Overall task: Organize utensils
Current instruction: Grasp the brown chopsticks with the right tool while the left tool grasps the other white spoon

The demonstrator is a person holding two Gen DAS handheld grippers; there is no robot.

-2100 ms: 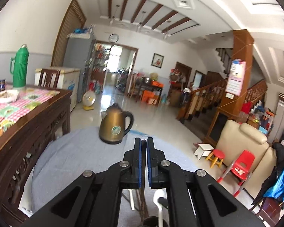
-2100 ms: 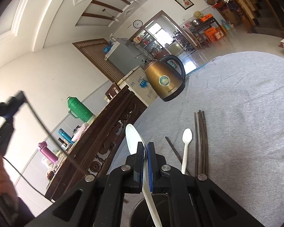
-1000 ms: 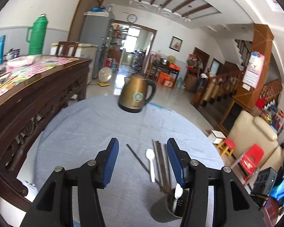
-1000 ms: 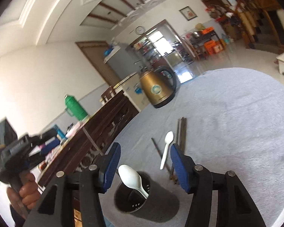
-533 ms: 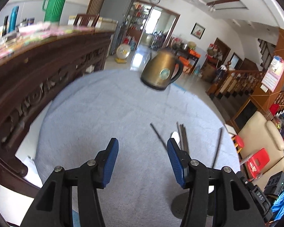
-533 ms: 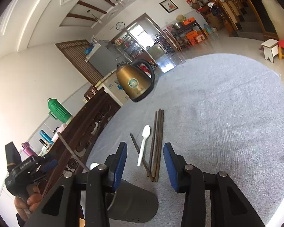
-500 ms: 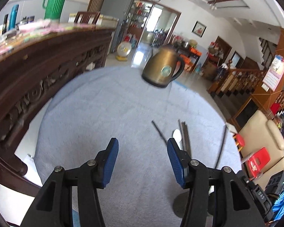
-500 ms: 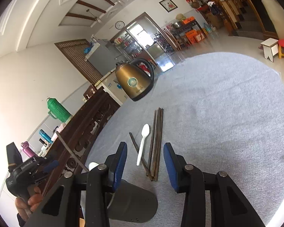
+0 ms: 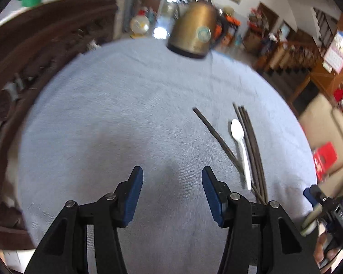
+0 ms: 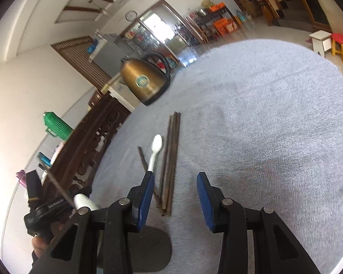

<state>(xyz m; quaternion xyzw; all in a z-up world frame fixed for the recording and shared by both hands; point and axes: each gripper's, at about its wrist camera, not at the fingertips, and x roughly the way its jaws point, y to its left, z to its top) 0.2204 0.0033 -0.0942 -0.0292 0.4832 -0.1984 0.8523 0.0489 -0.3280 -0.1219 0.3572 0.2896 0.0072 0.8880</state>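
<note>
A white plastic spoon (image 9: 240,146) lies on the grey round tablecloth (image 9: 116,118) between a single dark chopstick (image 9: 217,137) and a bundle of dark chopsticks (image 9: 253,146). My left gripper (image 9: 171,191) is open and empty, low over the cloth to the left of them. In the right wrist view the spoon (image 10: 154,153) and chopstick bundle (image 10: 171,159) lie just ahead of my right gripper (image 10: 175,199), which is open and empty. A dark utensil holder (image 10: 148,248) stands under its left finger, with a white spoon (image 10: 83,202) sticking out.
A brass-coloured kettle (image 9: 194,34) stands at the far side of the cloth, also in the right wrist view (image 10: 144,82). A carved dark wood table (image 9: 34,45) borders the left. The other gripper (image 10: 43,214) and hand show at lower left.
Both grippers opened and let go of a chopstick and a spoon into the holder. Since then the left gripper dropped lower toward the cloth and the right moved nearer the loose chopsticks.
</note>
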